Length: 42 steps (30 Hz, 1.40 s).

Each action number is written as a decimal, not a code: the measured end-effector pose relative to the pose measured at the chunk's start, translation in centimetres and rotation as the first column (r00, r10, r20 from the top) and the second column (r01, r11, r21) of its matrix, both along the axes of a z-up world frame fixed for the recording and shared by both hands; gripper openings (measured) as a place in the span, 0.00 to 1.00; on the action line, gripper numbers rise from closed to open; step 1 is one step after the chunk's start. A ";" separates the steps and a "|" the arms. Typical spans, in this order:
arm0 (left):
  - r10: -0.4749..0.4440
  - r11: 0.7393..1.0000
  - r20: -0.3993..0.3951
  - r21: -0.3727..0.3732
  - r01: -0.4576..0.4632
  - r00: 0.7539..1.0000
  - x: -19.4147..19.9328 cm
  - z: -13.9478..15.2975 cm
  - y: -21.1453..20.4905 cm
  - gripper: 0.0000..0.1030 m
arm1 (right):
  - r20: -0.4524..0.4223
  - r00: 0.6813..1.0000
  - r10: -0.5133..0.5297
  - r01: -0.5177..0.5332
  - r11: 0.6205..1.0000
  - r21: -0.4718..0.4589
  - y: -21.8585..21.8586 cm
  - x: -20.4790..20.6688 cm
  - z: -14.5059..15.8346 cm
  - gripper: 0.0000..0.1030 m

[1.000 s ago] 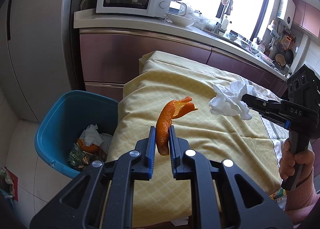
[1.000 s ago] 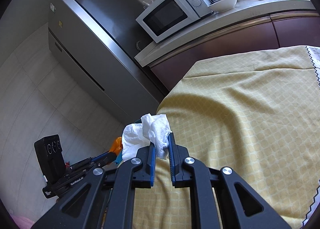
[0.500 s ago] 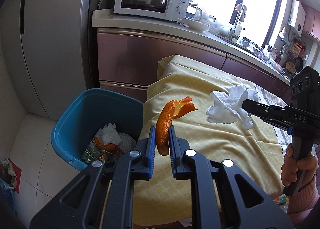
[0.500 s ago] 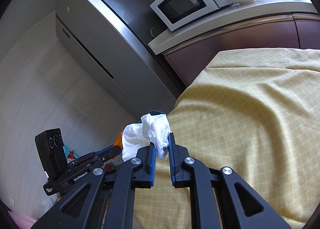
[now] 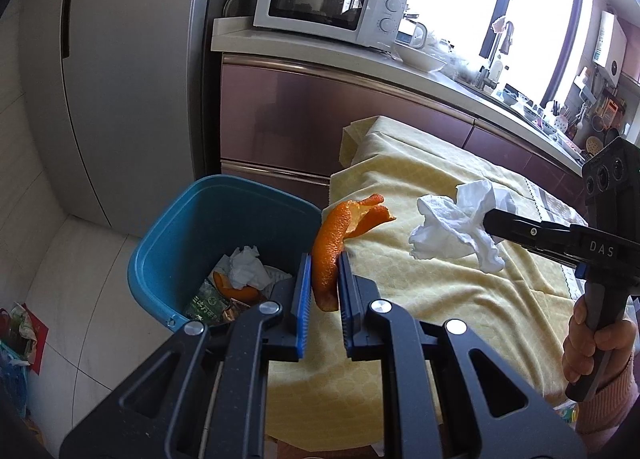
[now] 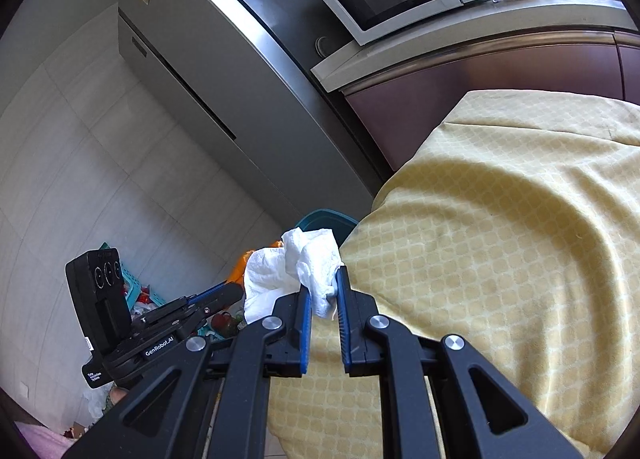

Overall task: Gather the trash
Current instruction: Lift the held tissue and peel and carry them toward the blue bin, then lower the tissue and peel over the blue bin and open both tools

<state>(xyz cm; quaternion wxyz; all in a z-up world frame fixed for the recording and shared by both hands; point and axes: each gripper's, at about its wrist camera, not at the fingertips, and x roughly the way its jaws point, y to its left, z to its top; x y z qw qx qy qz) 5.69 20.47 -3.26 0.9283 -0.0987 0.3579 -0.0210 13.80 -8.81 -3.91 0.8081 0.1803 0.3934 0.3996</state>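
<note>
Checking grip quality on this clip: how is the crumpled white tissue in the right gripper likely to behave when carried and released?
The crumpled white tissue looks floppy: its folds droop either side of the right gripper. It is probably very light, holding shape from one pinch. On release it may cling to the pads or drift rather than drop straight into the blue plastic bin.

My left gripper [image 5: 323, 291] pinches a curled orange peel [image 5: 334, 243] upright beside the blue bin [image 5: 168, 255]; my right gripper [image 6: 323, 299] clamps a crumpled white tissue [image 6: 296, 263].
</note>
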 end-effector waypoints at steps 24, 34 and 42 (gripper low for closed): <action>0.076 0.997 -0.012 -0.003 -0.076 0.997 -0.1 -0.5 2.3 0.13 | -0.006 0.998 0.067 -0.067 0.997 -0.033 4.7 1.2 0.0 0.11; 0.109 0.994 -0.025 -0.005 -0.109 0.994 0.2 -1.1 3.7 0.13 | -0.009 0.996 0.086 -0.086 0.995 -0.051 6.4 1.8 -0.4 0.11; 0.123 0.992 -0.033 -0.008 -0.123 0.992 0.4 -1.6 4.2 0.13 | -0.018 0.995 0.096 -0.097 0.994 -0.059 7.3 1.9 -0.6 0.11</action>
